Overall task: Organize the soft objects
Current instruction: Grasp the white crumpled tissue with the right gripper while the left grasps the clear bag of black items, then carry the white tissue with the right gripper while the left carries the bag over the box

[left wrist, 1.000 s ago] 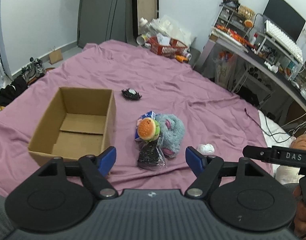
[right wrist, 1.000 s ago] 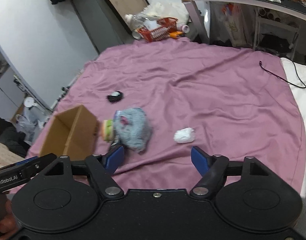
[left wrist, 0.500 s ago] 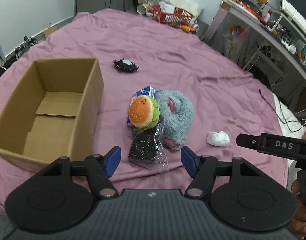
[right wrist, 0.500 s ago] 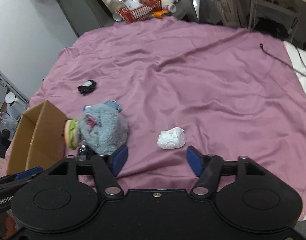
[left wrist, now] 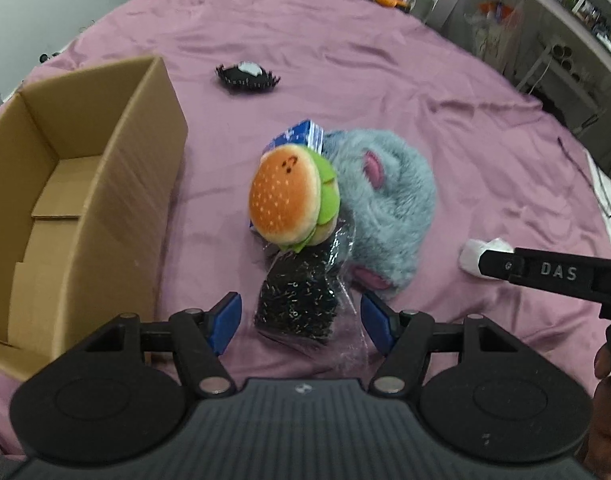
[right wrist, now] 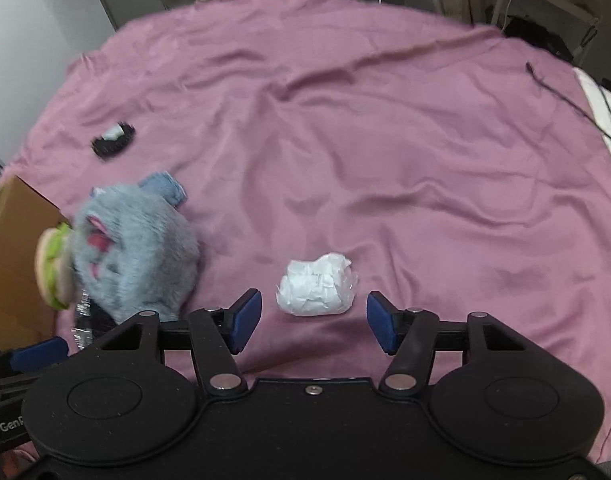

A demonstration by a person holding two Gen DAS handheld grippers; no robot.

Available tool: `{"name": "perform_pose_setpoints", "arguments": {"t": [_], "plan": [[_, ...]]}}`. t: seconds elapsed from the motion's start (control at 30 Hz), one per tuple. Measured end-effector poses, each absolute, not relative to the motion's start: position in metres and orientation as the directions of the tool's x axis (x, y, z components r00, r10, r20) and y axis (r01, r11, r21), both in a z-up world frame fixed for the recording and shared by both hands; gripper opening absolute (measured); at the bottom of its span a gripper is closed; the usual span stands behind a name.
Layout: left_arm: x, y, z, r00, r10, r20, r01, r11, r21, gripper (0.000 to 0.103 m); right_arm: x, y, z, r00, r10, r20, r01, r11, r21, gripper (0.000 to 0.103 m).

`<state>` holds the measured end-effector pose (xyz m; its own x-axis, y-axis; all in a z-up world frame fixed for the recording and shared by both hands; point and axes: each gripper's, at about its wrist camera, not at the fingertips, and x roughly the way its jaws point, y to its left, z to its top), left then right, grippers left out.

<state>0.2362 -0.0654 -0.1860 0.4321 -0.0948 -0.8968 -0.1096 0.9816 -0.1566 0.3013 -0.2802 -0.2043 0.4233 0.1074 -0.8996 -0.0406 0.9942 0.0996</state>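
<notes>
lining up on two targets at once: the black bagged bundle lies on the purple sheet right between the blue pads of the left gripper, jaws spread wide with nothing in them. leaning on top of that bag sits the burger plush, and the grey furry toy is pressed against both from the right. over on the other side, the white crumpled wad sits just ahead of the right gripper, also spread wide and empty, the wad lying near centre between its fingers but not yet inside them.

this looks like the approach step, no pick made yet, and the cardboard box stands open and empty just left of the pile, the likely place for everything. next move, i'd say: ease the left fingers forward around the bag and close gently. watch that crinkly plastic, it could slip, and the burger may topple off as the bag lifts. a small black item waits farther back, well apart.
</notes>
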Motion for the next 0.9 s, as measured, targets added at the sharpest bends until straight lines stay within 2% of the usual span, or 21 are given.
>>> {"name": "perform_pose_setpoints", "arguments": {"t": [0.07, 0.2, 0.33, 0.57, 0.9], "plan": [[0.239, -0.066, -0.191, 0.425, -0.092, -0.9, -0.11, 0.982, -0.152, 0.062, 0.307, -0.278, -0.213, 0.402, 0.109, -0.909, -0.05, 0.994, 0.098, 0.057], [0.244, -0.064, -0.201, 0.41, -0.103, -0.906, -0.133, 0.976, -0.171, 0.054, 0.312, -0.274, -0.225, 0.382, 0.09, -0.92, -0.058, 0.996, 0.073, 0.044], [0.244, -0.065, -0.201, 0.422, -0.09, -0.902, -0.157, 0.973, -0.171, 0.042, 0.313, -0.275, -0.231, 0.377, 0.103, -0.92, -0.06, 0.994, 0.087, 0.041], [0.237, -0.065, -0.194, 0.445, -0.099, -0.89, -0.16, 0.969, -0.188, 0.037, 0.31, -0.274, -0.226, 0.406, 0.124, -0.906, -0.066, 0.992, 0.106, 0.041], [0.216, -0.069, -0.159, 0.533, -0.125, -0.837, -0.137, 0.963, -0.232, 0.036, 0.289, -0.264, -0.185, 0.519, 0.125, -0.845, -0.099, 0.991, 0.086, 0.04]]}}
